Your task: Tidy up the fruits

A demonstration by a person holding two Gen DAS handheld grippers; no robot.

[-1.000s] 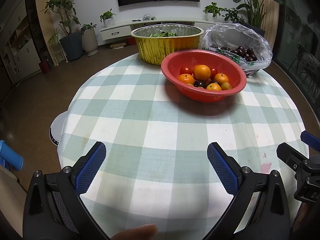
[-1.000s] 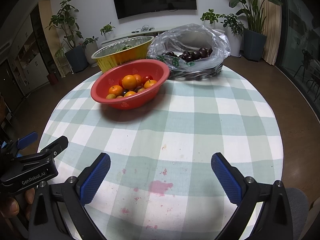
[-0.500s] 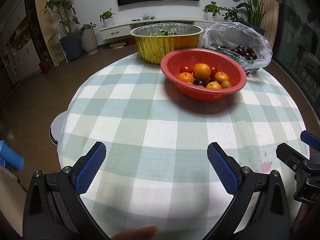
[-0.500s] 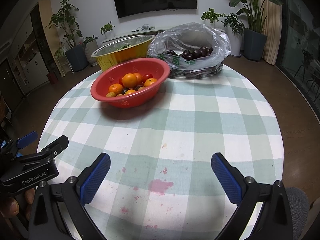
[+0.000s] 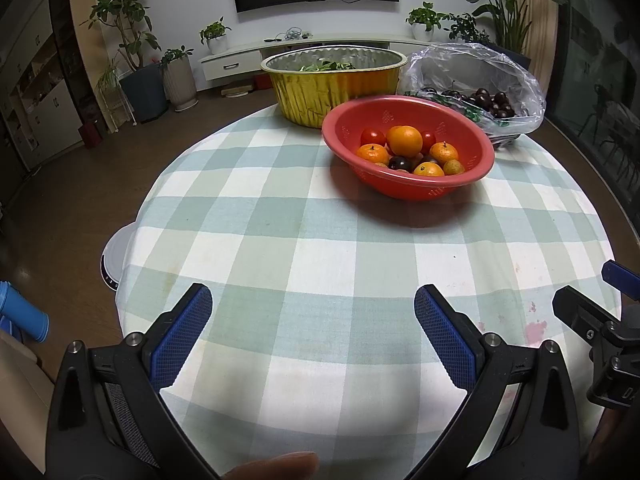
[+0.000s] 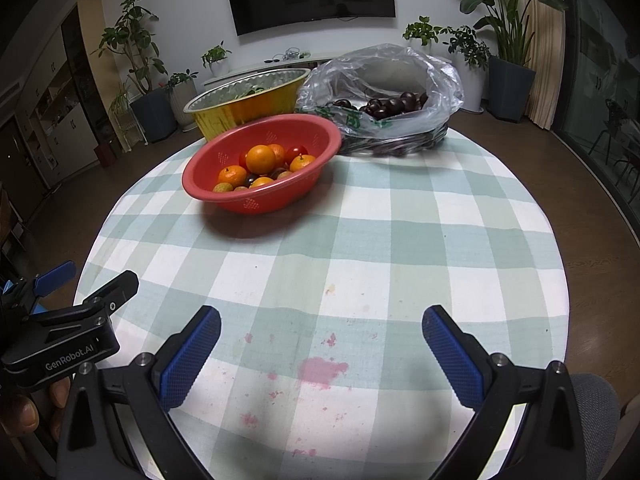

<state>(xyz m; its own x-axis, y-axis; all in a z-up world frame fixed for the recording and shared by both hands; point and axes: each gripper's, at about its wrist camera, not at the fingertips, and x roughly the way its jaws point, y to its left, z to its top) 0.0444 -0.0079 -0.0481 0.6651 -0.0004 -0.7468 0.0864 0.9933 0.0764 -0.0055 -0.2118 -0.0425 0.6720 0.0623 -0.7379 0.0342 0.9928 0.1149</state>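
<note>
A red colander bowl [image 5: 472, 148] [image 6: 320, 136] sits at the far side of the round table, holding oranges [image 5: 404, 141] [image 6: 260, 159], small tomatoes [image 5: 372, 136] and dark fruit. Behind it are a gold foil basin [image 5: 332, 88] [image 6: 240, 114] with greens and a clear plastic bag of dark cherries [image 5: 490, 100] [image 6: 394, 105]. My left gripper [image 5: 312, 312] is open over the near left of the table. My right gripper [image 6: 320, 332] is open over the near edge, above pink stains. Both are empty and far from the bowl.
The checked tablecloth [image 5: 320, 240] [image 6: 400, 240] covers the table between grippers and bowl. A blue cylinder [image 5: 22, 312] and a white round object [image 5: 116, 252] lie off the left edge. Potted plants and a TV cabinet stand at the far wall.
Both views have drawn back slightly: the bowl, basin and bag sit a little farther away. The grippers stay open.
</note>
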